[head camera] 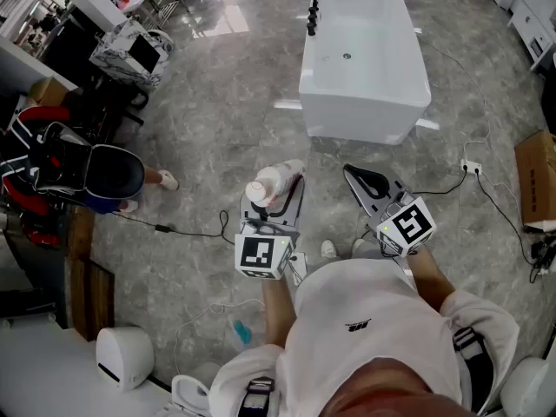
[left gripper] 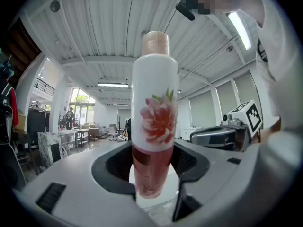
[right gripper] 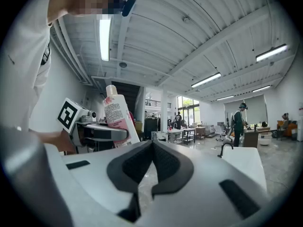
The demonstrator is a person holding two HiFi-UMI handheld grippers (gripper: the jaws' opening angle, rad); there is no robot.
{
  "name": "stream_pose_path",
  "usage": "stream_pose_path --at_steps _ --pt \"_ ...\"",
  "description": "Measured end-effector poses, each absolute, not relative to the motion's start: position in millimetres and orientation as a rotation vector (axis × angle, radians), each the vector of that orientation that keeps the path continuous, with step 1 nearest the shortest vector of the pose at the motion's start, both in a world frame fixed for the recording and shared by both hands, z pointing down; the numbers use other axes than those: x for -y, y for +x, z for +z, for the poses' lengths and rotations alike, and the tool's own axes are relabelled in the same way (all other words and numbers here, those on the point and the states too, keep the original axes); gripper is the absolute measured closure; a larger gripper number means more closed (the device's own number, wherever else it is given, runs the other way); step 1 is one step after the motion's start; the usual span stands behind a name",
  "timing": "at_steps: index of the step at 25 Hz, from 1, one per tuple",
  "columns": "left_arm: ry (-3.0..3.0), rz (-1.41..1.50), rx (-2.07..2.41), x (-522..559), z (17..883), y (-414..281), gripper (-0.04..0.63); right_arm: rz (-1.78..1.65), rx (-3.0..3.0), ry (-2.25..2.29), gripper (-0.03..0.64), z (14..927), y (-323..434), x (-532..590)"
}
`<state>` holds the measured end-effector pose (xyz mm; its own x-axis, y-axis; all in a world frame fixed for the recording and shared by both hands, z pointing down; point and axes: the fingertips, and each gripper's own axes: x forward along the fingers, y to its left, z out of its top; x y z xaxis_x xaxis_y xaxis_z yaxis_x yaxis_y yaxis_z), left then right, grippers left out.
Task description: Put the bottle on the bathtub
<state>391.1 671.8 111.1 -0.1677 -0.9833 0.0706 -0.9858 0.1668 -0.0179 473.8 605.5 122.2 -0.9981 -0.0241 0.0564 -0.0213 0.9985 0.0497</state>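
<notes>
A white bottle (head camera: 271,183) with a pink flower print and a pale pink cap stands upright in my left gripper (head camera: 276,198), which is shut on its lower body. The left gripper view shows the bottle (left gripper: 155,117) filling the middle, clamped between the dark pads (left gripper: 111,167). My right gripper (head camera: 365,181) hangs beside it, shut with nothing between its jaws. From the right gripper view the bottle (right gripper: 118,117) and left gripper (right gripper: 94,134) appear at left. The white bathtub (head camera: 408,85) with a black faucet (head camera: 318,0) stands ahead on the floor, apart from both grippers.
Grey marble floor (head camera: 217,102) lies between me and the tub. Cables and a power strip (head camera: 472,167) run at right near a cardboard box (head camera: 539,176). A dark chair with bags (head camera: 78,172) and a person's foot (head camera: 165,181) sit at left. A white bin (head camera: 124,354) stands near my feet.
</notes>
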Motion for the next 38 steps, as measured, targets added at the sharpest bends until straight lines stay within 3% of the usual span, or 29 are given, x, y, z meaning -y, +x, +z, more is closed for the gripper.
stream_pose_path --at_steps 12,38 --pt "1.986 0.105 2.341 -672 138 350 0.367 -0.132 3.114 0.05 0.621 123 430 -609" --pt "1.991 0.107 2.275 -469 147 214 0.367 -0.065 3.061 0.08 0.621 136 285 -405"
